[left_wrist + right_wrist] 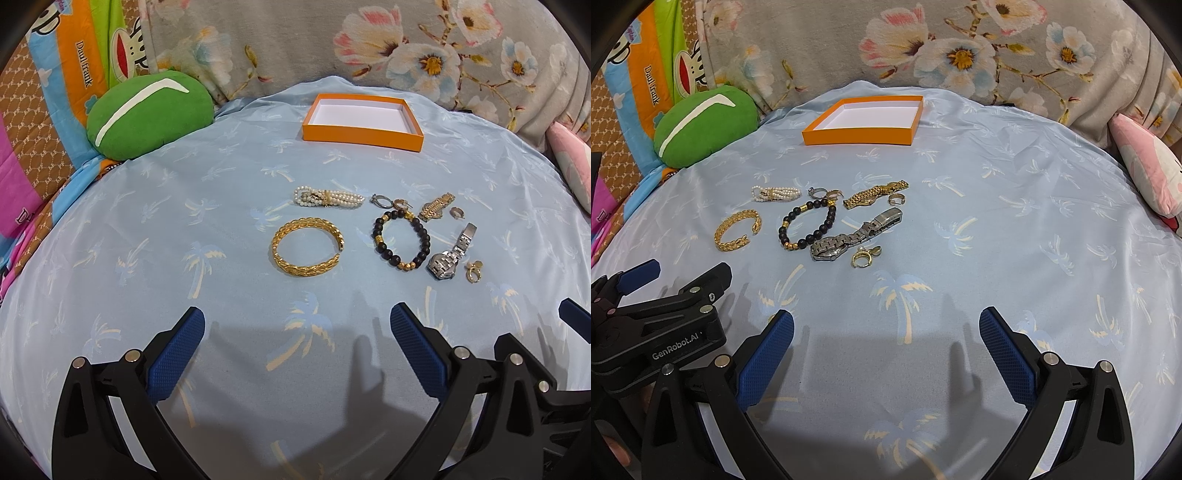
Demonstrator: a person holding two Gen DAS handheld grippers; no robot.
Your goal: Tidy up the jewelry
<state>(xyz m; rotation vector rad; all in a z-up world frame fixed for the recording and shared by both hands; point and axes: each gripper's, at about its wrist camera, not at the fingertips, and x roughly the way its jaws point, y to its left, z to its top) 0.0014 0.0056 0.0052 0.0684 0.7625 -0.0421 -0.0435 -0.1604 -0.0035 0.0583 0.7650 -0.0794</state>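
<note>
Both hand-held grippers hover wide open and empty; the gold bangle (pixel 307 247) sits dead ahead of the left hand-held gripper (pixel 297 332), nearer it than the right hand-held gripper (pixel 886 332), with the box (pixel 360 122) straight beyond.

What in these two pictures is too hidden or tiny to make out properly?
- Silver watch: dial turned away in both views.
- Small earrings: too small in the left view to count or pair.
- Right gripper: in the left view, cut off by the edge.
- Pink plush: cut off by the fisheye rim.
</note>
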